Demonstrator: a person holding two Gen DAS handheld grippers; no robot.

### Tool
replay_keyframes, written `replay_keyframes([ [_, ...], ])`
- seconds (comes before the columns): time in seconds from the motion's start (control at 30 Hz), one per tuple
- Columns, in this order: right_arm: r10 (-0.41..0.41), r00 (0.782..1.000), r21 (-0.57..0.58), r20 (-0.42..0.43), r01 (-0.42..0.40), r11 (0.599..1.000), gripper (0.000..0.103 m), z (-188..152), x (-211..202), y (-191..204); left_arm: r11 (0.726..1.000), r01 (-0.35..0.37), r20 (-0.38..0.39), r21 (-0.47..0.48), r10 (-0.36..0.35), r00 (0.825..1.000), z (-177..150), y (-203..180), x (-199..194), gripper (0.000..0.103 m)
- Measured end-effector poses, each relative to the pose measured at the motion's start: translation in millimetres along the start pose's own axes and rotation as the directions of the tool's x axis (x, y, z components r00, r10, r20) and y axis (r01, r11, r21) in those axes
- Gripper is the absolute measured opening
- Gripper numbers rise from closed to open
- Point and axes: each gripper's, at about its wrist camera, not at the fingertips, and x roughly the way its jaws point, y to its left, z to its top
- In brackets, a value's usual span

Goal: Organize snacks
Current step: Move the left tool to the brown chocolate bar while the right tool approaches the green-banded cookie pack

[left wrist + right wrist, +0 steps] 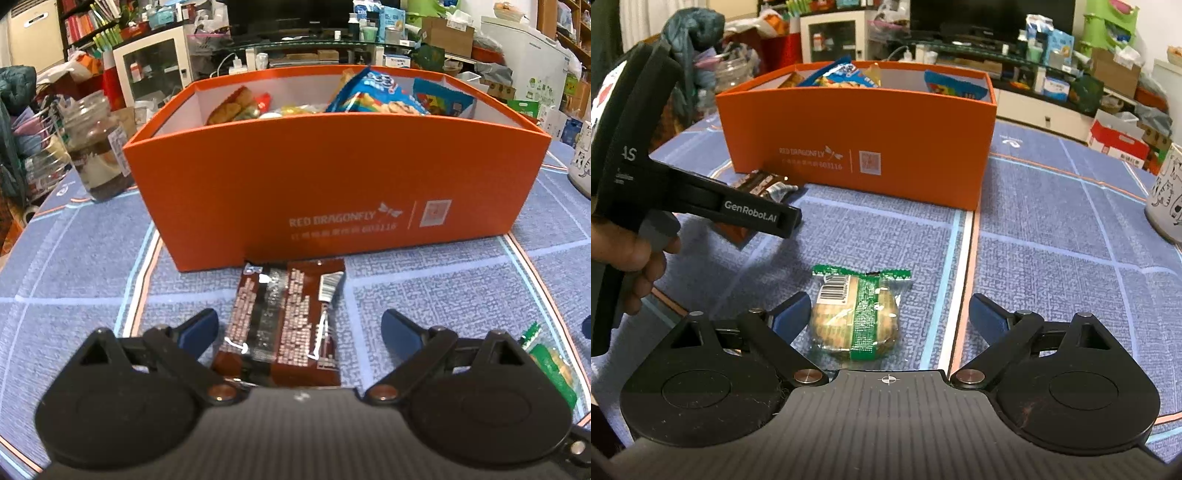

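An orange box (pixel 332 184) (pixel 908 122) stands on the blue tablecloth with several snack packets inside. In front of it lies a brown snack packet (pixel 284 321) (pixel 759 186). My left gripper (pixel 299 325) is open, its blue pads on either side of that packet without touching it. A round biscuit in a clear wrapper with a green band (pixel 855 317) (pixel 550 363) lies nearer the table's front. My right gripper (pixel 888 314) is open around it, the left pad close to the wrapper, the right pad well apart. The left gripper's body (pixel 701 199) shows in the right wrist view.
A glass jar (pixel 98 155) stands left of the box. A white mug with cartoon drawings (pixel 1169 199) sits at the table's right edge. A person's hand (pixel 631 258) holds the left gripper. Cluttered shelves and cabinets lie beyond the table.
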Motion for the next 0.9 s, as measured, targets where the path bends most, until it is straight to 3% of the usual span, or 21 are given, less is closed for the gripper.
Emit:
replay_keyframes([
  [0.67,0.004,0.999,-0.001,-0.044,-0.004,1.000,0.087,-3.4,10.9,-1.5,0.999,0.026,0.015,-0.019,-0.026,1.000,1.9,7.7,-1.3,0.094],
  [0.77,0.004,0.999,-0.004,-0.045,-0.004,1.000,0.087,-3.2,11.2,-1.1,0.999,0.011,0.044,-0.040,-0.009,0.999,4.6,14.8,-5.3,0.092],
  [0.9,0.013,0.999,-0.005,-0.046,-0.013,1.000,0.087,-4.1,10.9,-2.9,0.998,0.036,0.025,-0.052,-0.035,0.999,5.2,23.5,-2.7,0.089],
])
